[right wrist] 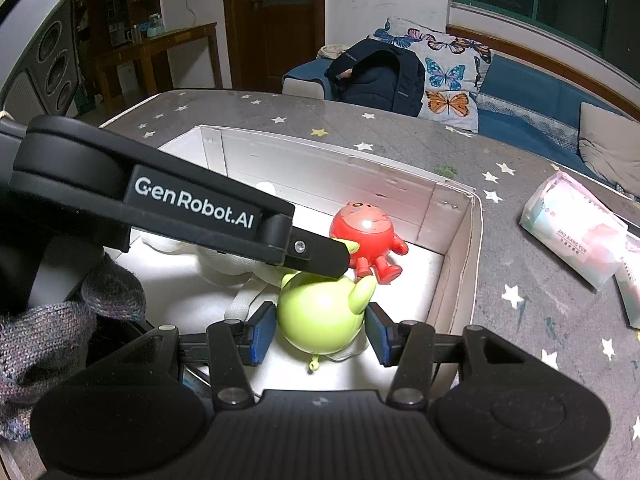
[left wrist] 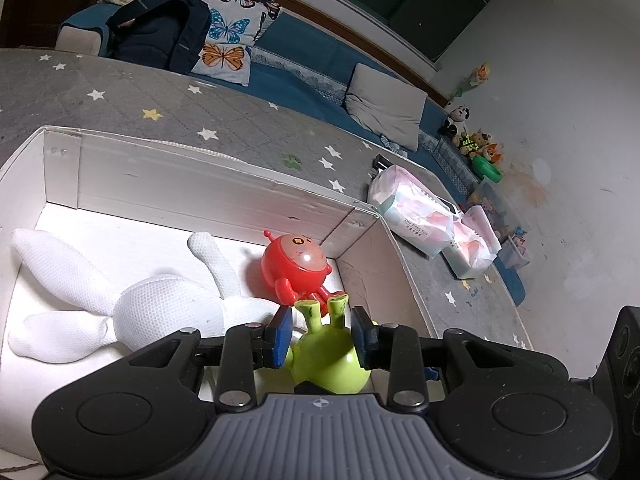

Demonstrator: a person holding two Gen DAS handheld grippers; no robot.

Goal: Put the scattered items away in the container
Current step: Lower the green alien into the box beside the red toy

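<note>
Box (left wrist: 208, 184) sits on the starred grey mat (left wrist: 160, 96). Already in it: white bunny (left wrist: 120, 300), red toy (left wrist: 298, 266), both lying on the floor of the box.

Green toy (left wrist: 328, 356) also over the box interior, beside the red toy, feet pointing toward it. Left gripper (left wrist: 322, 334) straddles it: blue pads close on either side of the body, looking to touch or nearly so. Cannot tell whether it grips or has just let go. In the right wrist view the green toy (right wrist: 320, 316) appears to rest on the box floor, part over the bunny's cloth.

Right gripper (right wrist: 320, 334) is spread wide around the same toy, a gap showing on both sides, holding nothing.

Progress, as I judge it: three toys in or at the box, so most of the tidying looks done. The green toy wants only release and clearing of both grippers.

Left outside: two tissue packs (left wrist: 420, 212) on the mat, near the box's far corner. Whether they count as scattered items is not clear. If so, they come next, an easy reach for the right side.

Obstacles: both grippers crowd one toy, the left one's arm crossing right over it. Box wall (right wrist: 456, 264) stands between the toy and the packs.

Surroundings: sofa with butterfly pillow (left wrist: 228, 28), dark backpack (left wrist: 160, 32), plush toys (left wrist: 476, 140) by the wall.
</note>
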